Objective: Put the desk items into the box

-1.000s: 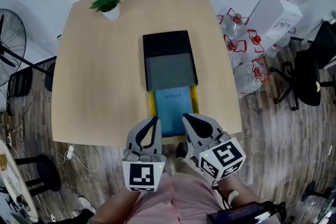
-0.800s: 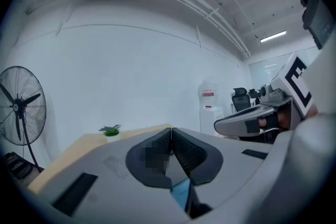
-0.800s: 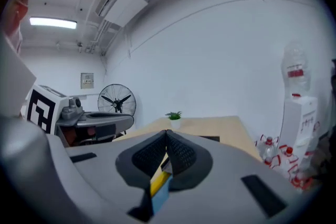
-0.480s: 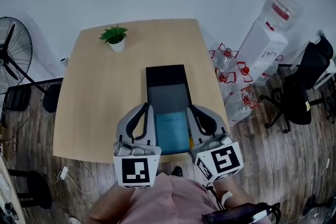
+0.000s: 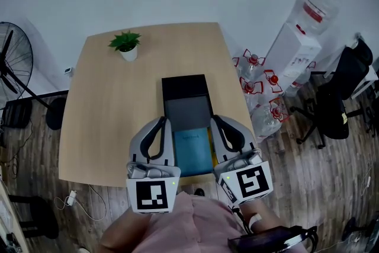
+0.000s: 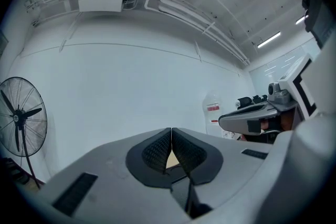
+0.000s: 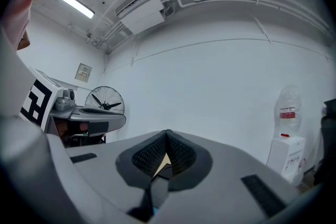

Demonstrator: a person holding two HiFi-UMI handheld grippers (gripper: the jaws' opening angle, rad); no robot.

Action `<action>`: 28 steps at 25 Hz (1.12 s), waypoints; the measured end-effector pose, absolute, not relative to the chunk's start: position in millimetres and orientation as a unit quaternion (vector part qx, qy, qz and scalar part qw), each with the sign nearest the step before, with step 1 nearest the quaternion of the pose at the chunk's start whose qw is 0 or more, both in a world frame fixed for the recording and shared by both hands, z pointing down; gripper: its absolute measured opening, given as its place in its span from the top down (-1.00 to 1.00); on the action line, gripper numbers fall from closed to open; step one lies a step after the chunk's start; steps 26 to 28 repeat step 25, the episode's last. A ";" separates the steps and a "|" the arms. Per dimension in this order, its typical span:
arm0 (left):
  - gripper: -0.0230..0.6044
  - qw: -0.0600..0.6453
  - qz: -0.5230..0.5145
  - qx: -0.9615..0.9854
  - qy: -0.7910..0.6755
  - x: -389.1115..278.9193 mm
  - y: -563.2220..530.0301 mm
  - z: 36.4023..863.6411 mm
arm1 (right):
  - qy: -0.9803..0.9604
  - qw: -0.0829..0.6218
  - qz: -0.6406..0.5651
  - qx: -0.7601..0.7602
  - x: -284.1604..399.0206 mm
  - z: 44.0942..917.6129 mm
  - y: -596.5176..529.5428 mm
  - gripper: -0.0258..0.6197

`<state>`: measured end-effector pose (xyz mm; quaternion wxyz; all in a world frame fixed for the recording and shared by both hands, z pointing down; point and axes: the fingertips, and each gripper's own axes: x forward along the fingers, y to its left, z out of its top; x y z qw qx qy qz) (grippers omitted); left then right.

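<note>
Worktop [image 5: 106, 115]: light wood, seen from above, standing on a plank floor against a white wall.
Box [image 5: 185, 86]: black with a grey inside, lying lengthwise at the middle of the worktop.
Notebook [image 5: 193, 151]: blue, lying flat at the box's near end and touching it. I cannot tell whether it rests inside the box or just in front. A thin yellow edge shows along its right side.
Left gripper [image 5: 161, 122]: held over the worktop's near edge, just left of the notebook. Its own view shows the jaws clenched tip to tip, with nothing between them.
Right gripper [image 5: 218, 120]: held just right of the notebook, level with the left one. Its jaws are also pressed together and empty.
Potted plant [image 5: 126, 44]: small, at the far left corner, well apart from the box.
Surroundings: a standing fan [image 5: 12, 62] on the left; a water dispenser [image 5: 299, 38], floor bottles [image 5: 260, 89] and a black office chair [image 5: 340, 98] on the right.
</note>
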<state>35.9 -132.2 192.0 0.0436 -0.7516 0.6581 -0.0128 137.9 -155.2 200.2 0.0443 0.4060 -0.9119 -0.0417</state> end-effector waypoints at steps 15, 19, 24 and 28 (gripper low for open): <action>0.89 0.037 -0.016 -0.749 0.661 32.9 -130.0 194.6 | -0.909 0.038 -0.042 0.413 140.3 201.3 -152.1 0.92; 0.89 0.038 -0.016 -0.750 0.660 33.8 -130.4 195.6 | -0.909 0.043 -0.040 0.412 140.2 204.8 -151.2 0.92; 0.89 0.037 -0.016 -0.750 0.660 33.7 -131.2 196.5 | -0.909 0.043 -0.040 0.413 140.0 205.8 -152.3 0.92; 0.89 0.038 -0.017 -0.751 0.659 33.6 -131.4 196.5 | -0.909 0.044 -0.040 0.413 139.9 205.8 -152.5 0.92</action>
